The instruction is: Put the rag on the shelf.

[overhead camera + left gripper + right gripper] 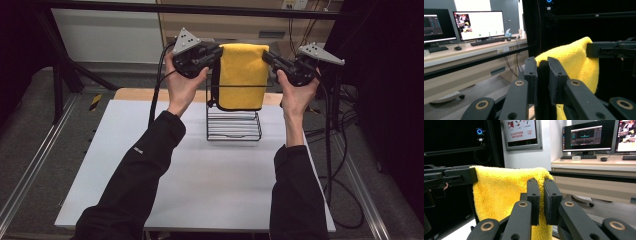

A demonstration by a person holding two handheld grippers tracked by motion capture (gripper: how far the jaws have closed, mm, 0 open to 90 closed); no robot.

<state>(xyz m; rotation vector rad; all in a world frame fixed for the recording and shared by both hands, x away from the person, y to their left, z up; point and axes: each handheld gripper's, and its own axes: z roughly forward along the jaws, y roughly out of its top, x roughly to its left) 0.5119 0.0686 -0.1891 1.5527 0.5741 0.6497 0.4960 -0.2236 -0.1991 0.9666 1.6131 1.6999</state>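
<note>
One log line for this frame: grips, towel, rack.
left gripper: shut on yellow towel | right gripper: shut on yellow towel | towel above wire rack

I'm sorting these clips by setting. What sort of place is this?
Most likely a lab or office set up for recording, not a home. Computer monitors with keyboards stand on a long desk, a black metal frame surrounds the white table, and cables trail across the floor.
</note>
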